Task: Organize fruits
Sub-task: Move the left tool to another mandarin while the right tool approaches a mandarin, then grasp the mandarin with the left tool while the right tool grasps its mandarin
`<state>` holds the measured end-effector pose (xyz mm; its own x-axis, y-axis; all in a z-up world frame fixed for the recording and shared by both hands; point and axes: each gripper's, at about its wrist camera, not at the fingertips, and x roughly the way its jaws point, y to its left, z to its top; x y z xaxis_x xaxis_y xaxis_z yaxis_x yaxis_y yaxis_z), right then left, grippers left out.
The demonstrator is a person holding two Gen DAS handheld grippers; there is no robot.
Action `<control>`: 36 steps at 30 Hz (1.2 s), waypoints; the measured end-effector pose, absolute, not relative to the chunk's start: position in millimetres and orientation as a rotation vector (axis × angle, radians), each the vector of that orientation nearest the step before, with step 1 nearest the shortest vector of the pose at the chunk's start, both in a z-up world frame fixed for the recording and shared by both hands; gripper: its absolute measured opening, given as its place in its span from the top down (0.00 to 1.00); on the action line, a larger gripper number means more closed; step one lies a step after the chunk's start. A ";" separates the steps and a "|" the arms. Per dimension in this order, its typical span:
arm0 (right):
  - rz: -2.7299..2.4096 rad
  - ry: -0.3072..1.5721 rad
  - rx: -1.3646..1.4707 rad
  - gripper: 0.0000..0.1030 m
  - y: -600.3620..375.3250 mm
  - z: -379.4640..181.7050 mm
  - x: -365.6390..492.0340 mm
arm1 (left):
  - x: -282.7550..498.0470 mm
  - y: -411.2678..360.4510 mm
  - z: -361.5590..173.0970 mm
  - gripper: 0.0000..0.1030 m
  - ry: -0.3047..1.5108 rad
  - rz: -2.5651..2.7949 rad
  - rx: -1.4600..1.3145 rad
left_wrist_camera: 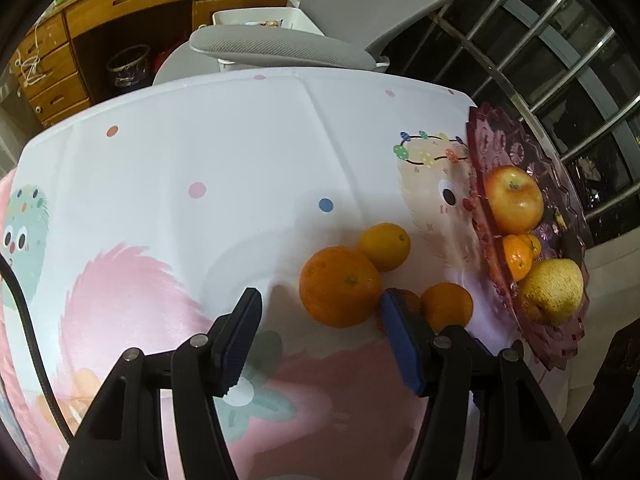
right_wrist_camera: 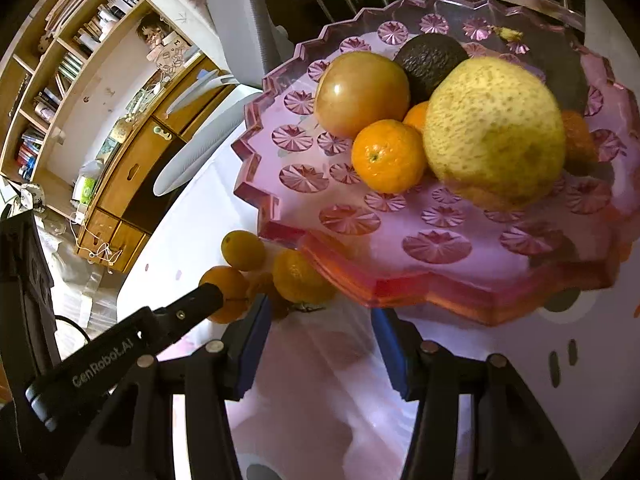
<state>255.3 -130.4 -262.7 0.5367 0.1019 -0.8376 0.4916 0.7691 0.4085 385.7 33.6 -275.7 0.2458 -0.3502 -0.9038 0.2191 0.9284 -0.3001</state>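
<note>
Several fruits fill pink dish [right_wrist_camera: 280, 184]: apple [right_wrist_camera: 362, 92], pear [right_wrist_camera: 494, 132], mandarin [right_wrist_camera: 388, 156], avocado [right_wrist_camera: 430, 58].

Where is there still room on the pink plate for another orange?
The pink plate has bare room along its near-left rim, bordered by the apple and the small orange. The far right is crowded around the pear and avocado.
</note>
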 end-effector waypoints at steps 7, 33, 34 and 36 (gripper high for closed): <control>-0.253 0.968 0.683 0.49 -127.3 -268.4 262.8 | 391.8 39.0 -282.2 0.43 1.268 -0.411 -0.189; -0.215 1.047 0.733 0.62 -126.0 -269.9 253.1 | 369.9 49.2 -272.3 0.61 1.287 -0.431 -0.248; -0.215 1.052 0.739 0.62 -125.0 -268.8 249.8 | 364.7 52.5 -268.1 0.61 1.282 -0.429 -0.249; -0.220 1.054 0.744 0.62 -123.1 -263.7 239.5 | 355.9 59.4 -261.5 0.61 1.275 -0.427 -0.247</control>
<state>239.5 -123.1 -263.7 0.4982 0.1766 -0.8489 0.5020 0.7396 0.4484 355.9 59.4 -261.5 0.2281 -0.4404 -0.8684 0.1710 0.8961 -0.4095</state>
